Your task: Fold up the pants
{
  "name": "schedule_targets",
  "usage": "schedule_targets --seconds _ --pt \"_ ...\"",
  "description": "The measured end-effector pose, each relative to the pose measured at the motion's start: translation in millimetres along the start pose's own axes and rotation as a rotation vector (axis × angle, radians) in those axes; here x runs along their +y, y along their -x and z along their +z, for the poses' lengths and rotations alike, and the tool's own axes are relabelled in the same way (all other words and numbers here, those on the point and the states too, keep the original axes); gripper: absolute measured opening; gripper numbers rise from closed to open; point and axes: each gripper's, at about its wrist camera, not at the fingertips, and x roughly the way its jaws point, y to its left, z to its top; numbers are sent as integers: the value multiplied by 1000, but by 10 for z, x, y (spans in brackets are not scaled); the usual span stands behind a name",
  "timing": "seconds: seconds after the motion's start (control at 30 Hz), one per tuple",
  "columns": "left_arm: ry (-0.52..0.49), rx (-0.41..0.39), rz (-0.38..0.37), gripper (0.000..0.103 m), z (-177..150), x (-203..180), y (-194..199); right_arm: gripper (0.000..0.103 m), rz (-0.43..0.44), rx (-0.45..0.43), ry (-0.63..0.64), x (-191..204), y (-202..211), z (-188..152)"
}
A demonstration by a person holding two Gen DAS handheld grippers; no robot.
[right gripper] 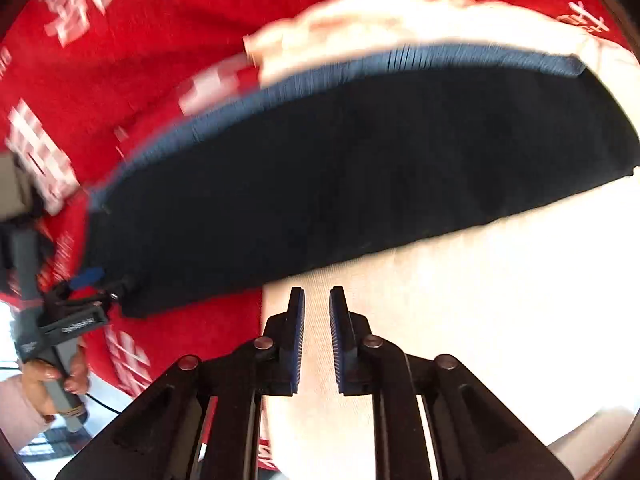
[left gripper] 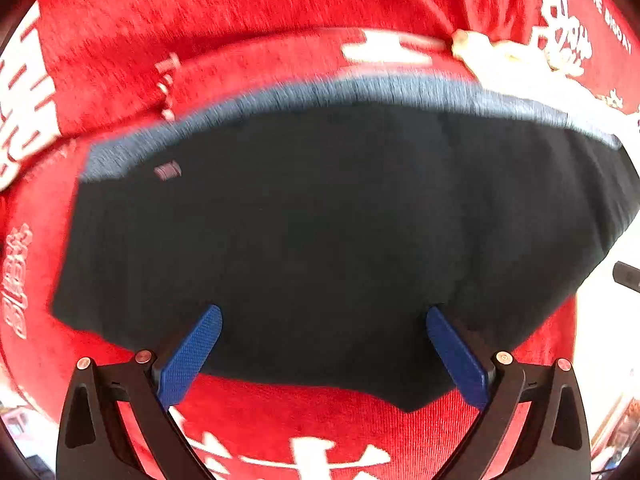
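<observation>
Red printed bedcover (left gripper: 120, 60) carries the black pants (left gripper: 320, 220), folded flat, soft and limp; the ribbed blue waistband (left gripper: 360, 90) offers firmest hold. Left gripper (left gripper: 322, 354) hovers spread; right gripper (right gripper: 317, 340) nearly closed, empty.

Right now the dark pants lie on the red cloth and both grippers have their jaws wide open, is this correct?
Not quite. Only the left gripper has wide jaws. The right wrist view shows the right gripper with jaws nearly together, holding nothing. The dark pants do lie on the red cloth.
</observation>
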Motion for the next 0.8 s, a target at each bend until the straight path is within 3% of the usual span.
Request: schedule_targets --seconds 0.07,0.2,0.3,0.37,0.57,0.63,0.8 --pt "-1 -68 21 103 230 -6 96 30 17 -41 26 26 70 235" --pt "70 -124 95 103 769 -14 -88 30 30 -50 110 336 -204 819" --pt "149 -105 176 103 1019 96 -373 30 36 -11 135 438 -533 1084" --pt "216 -111 170 103 1078 257 -495 30 -19 7 147 427 -727 1128" --pt "287 -74 287 103 1233 577 -506 28 -28 -36 103 151 -644 1274" --pt "316 -82 243 103 1221 640 -414 33 -9 -8 85 177 -621 1337" --pt "254 -95 278 103 962 583 -199 33 49 -1 95 320 -523 1335"
